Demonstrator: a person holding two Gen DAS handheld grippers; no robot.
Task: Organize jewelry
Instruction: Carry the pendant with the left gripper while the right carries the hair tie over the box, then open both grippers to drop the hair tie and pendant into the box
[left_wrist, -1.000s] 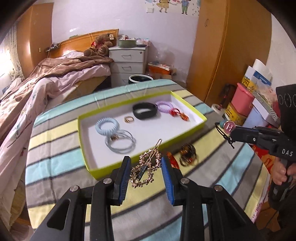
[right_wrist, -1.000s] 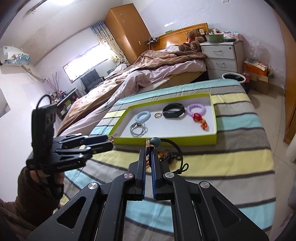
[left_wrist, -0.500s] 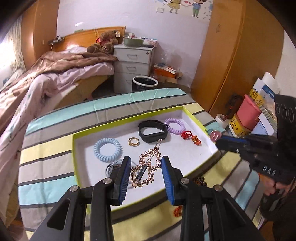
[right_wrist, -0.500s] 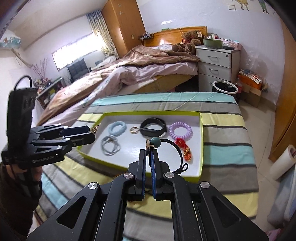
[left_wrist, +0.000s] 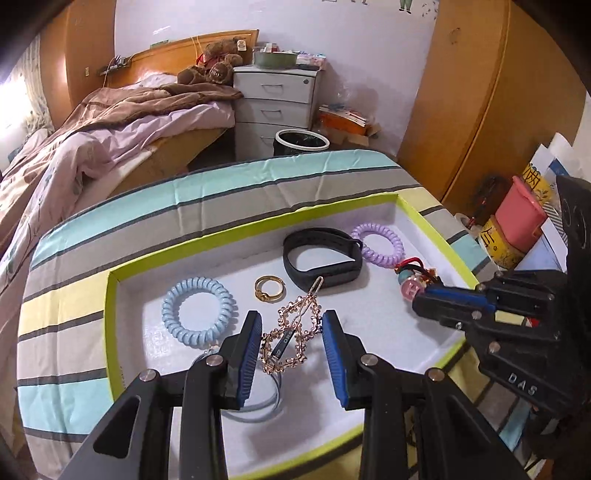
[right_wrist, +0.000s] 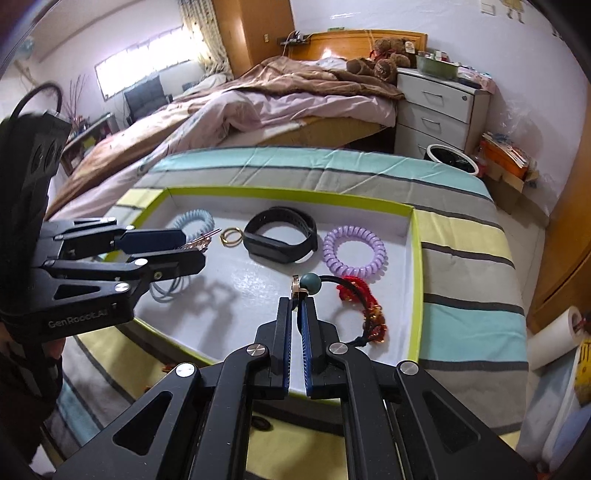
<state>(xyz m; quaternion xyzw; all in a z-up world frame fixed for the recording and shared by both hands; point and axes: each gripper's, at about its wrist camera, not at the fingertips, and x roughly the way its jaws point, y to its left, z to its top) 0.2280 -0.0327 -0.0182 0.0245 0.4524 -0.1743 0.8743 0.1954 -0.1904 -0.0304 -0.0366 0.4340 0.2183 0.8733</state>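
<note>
Currently, in the left wrist view, the left gripper (left_wrist: 291, 347) holds a gold star-shaped hair clip (left_wrist: 291, 338) clamped between its blue pads, over the near part of the green-rimmed tray (left_wrist: 110, 332), above the grey hair ties (left_wrist: 258, 406). Step in hand, as judged: delivery into the tray. The next move calls for lowering onto bare tray floor, then parting the fingers. One second ago this clip hung over the striped cloth outside the tray's near wall.

In the right wrist view, the right gripper (right_wrist: 296, 308) has its fingers together on the charm end of a black hair tie with a teal bead (right_wrist: 309, 284), beside the red knotted tie (right_wrist: 360, 295) and the purple coil (right_wrist: 354, 253). It calls for the same release. Earlier it stood short of the tray.
</note>
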